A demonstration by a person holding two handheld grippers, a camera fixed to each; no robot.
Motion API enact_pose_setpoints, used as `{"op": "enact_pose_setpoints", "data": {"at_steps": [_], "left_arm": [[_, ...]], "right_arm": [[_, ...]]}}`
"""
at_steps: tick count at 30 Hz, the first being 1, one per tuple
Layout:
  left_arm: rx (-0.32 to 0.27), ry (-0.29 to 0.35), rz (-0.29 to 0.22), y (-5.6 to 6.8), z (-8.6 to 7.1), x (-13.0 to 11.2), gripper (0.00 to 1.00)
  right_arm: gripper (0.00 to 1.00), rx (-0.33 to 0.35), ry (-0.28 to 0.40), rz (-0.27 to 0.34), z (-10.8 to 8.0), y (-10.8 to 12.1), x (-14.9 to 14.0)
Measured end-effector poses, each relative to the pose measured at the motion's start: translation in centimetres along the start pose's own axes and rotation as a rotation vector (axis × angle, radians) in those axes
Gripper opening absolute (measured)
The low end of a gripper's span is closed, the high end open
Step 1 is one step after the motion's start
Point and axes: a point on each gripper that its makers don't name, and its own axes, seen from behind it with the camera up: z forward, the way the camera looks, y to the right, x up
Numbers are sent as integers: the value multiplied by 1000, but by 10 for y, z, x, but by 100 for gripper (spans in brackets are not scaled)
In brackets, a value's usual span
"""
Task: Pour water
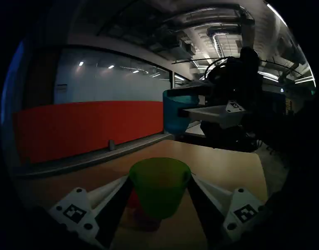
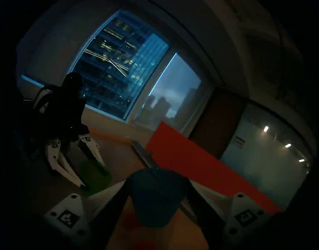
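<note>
A green cup (image 1: 160, 192) sits between the fingers of my left gripper (image 1: 159, 183), which is shut on it low over the wooden table (image 1: 226, 162). Something red (image 1: 139, 206) lies on the table just under the cup. Farther off and higher, my right gripper (image 1: 185, 111) holds a blue cup (image 1: 176, 110) roughly upright. In the right gripper view the blue cup (image 2: 155, 196) is clamped in my right gripper (image 2: 157, 187). To the left there, my left gripper (image 2: 92, 175) holds the green cup (image 2: 94, 177) above the table (image 2: 117, 158).
A red panel under a glass partition (image 1: 88, 125) runs along the table's far side. The table's right edge (image 1: 261, 166) drops to the floor. A dark figure of a person (image 1: 242, 75) stands behind the right gripper. Large windows (image 2: 117, 71) lie beyond the table.
</note>
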Motion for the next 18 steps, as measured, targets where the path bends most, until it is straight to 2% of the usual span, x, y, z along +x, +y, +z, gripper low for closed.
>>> {"op": "enact_pose_setpoints", "data": {"at_steps": [6,18], "left_arm": [[-13,-1,6,7,4,2,87],[-42,6,9,21,14,9,87]], "right_arm": [[96,-1,9,-57,3,5,10],[95,-8,6,-223,11,8,25]]}}
